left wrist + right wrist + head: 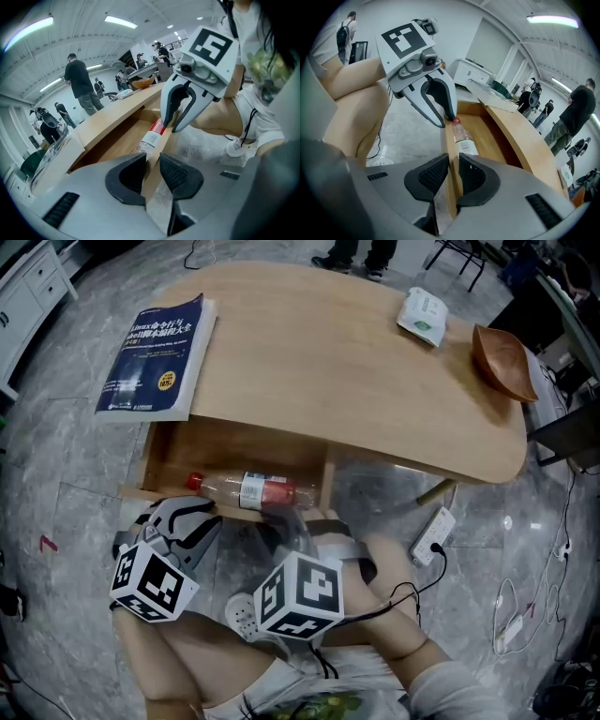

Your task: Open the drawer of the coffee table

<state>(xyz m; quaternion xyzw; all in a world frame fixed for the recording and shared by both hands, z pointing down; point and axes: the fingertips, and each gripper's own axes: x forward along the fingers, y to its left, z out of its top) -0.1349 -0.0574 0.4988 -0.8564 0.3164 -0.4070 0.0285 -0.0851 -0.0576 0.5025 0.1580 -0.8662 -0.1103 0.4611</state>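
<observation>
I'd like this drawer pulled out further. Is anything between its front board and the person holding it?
Nothing visible blocks it. The left gripper and right gripper both clamp the drawer front. Only floor shows between it and the person's legs, which are close behind.

place: lab-like hall | cues: ceiling strip lights [117, 21], marble floor [56, 456], power strip [433, 535], standing people [82, 84]

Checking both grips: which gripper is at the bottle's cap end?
The left gripper: its fingers straddle the drawer front beside the red cap; the right gripper sits near the base of the bottle.
</observation>
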